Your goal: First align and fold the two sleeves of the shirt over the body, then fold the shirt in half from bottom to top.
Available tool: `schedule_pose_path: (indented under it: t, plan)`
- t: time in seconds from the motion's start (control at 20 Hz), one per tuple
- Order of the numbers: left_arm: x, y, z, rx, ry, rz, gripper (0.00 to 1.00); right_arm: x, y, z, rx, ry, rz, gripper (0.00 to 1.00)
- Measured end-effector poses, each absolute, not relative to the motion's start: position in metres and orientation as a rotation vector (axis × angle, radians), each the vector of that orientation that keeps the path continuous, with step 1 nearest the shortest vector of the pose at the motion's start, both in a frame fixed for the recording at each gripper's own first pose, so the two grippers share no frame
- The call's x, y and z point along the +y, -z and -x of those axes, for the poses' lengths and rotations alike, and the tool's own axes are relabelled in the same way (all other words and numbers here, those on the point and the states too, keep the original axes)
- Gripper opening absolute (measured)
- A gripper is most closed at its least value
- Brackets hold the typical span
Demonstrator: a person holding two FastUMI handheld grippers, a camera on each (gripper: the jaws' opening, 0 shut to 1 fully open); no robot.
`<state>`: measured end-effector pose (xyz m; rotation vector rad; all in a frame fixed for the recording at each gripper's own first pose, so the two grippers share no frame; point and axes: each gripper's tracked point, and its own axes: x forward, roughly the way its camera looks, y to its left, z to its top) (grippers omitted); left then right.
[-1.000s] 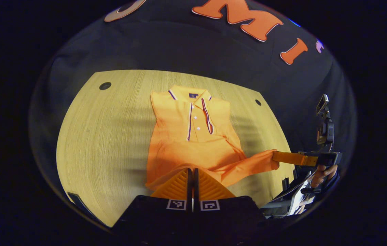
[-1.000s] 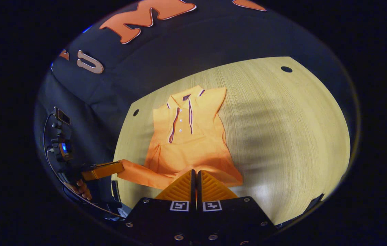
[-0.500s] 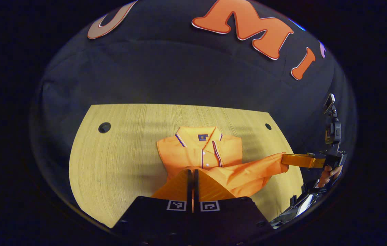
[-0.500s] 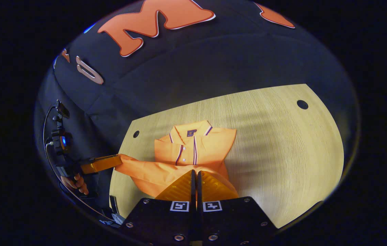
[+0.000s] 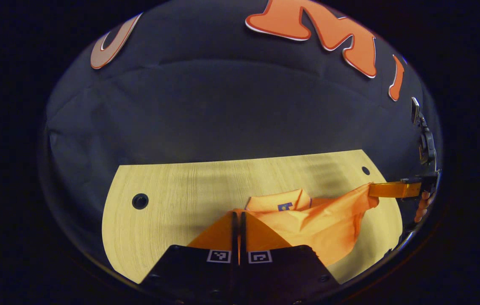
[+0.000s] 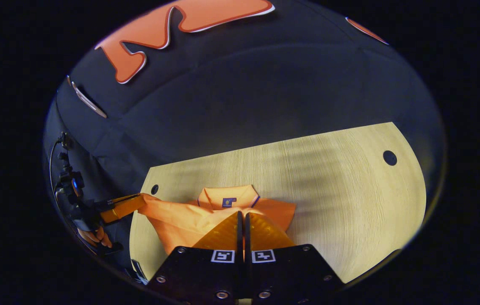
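both grippers, left gripper (image 5: 237, 214) and right gripper (image 6: 241, 213), clamped on the orange polo shirt (image 6: 189, 218) hem over the wooden table (image 6: 328, 190); neck label (image 6: 228, 201) unreadable.

pale wooden table (image 5: 172, 186) with dark round holes; orange shirt (image 6: 206, 212) lies on it.

The polo shirt (image 6: 189, 218) is soft matt cloth, creased where lifted. The desk (image 6: 328, 190) looks like pale wood-grain laminate with a faint sheen. The booth wall (image 5: 223, 114) is matt cloth, perhaps felt.
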<state>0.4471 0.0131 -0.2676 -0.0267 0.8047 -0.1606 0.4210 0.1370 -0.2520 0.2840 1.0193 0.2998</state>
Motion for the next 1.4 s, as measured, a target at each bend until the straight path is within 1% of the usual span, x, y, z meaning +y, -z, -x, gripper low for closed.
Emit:
schedule_pose_path:
  t: [0.15,0.3,0.35,0.4,0.45,0.5,0.55,0.6,0.7,0.75,0.8,0.85,1.15,1.4]
  plan:
    - [0.029,0.281,-0.473,0.800,0.101,-0.026,0.00,0.135,0.267,-0.449,1.004,-0.267,-0.246,0.01]
    - [0.045,0.292,-0.481,0.830,0.045,-0.092,0.01,0.137,0.277,-0.464,1.014,-0.233,-0.291,0.01]
    - [0.052,0.296,-0.479,0.834,0.028,-0.103,0.04,0.136,0.280,-0.464,1.030,-0.231,-0.304,0.06]
    - [0.053,0.298,-0.480,0.835,0.027,-0.091,0.28,0.131,0.284,-0.462,1.035,-0.216,-0.292,0.10]
    - [0.050,0.290,-0.477,0.826,0.032,-0.072,0.52,0.124,0.284,-0.463,1.014,-0.201,-0.255,0.20]
    - [0.050,0.285,-0.476,0.814,0.027,-0.055,0.76,0.114,0.278,-0.463,0.979,-0.182,-0.211,0.36]
    - [0.052,0.279,-0.473,0.806,0.023,-0.043,1.00,0.109,0.273,-0.466,0.942,-0.174,-0.185,0.47]
    - [0.055,0.275,-0.469,0.791,0.021,-0.034,0.99,0.104,0.266,-0.464,0.906,-0.171,-0.177,0.69]
    - [0.060,0.253,-0.460,0.737,0.028,-0.038,1.00,0.092,0.251,-0.458,0.832,-0.161,-0.168,0.79]
    - [0.061,0.241,-0.454,0.705,0.028,-0.056,1.00,0.092,0.251,-0.455,0.794,-0.153,-0.155,0.86]
    - [0.061,0.230,-0.445,0.676,0.024,-0.070,0.99,0.090,0.245,-0.450,0.756,-0.147,-0.141,0.81]
    - [0.056,0.217,-0.439,0.642,0.029,-0.070,0.99,0.089,0.235,-0.444,0.719,-0.142,-0.125,0.91]
    - [0.043,0.151,-0.387,0.474,0.044,-0.062,0.99,0.091,0.177,-0.410,0.513,-0.137,-0.009,0.95]
    - [0.041,0.112,-0.349,0.347,0.031,-0.023,0.99,0.081,0.125,-0.364,0.399,-0.163,0.027,0.95]
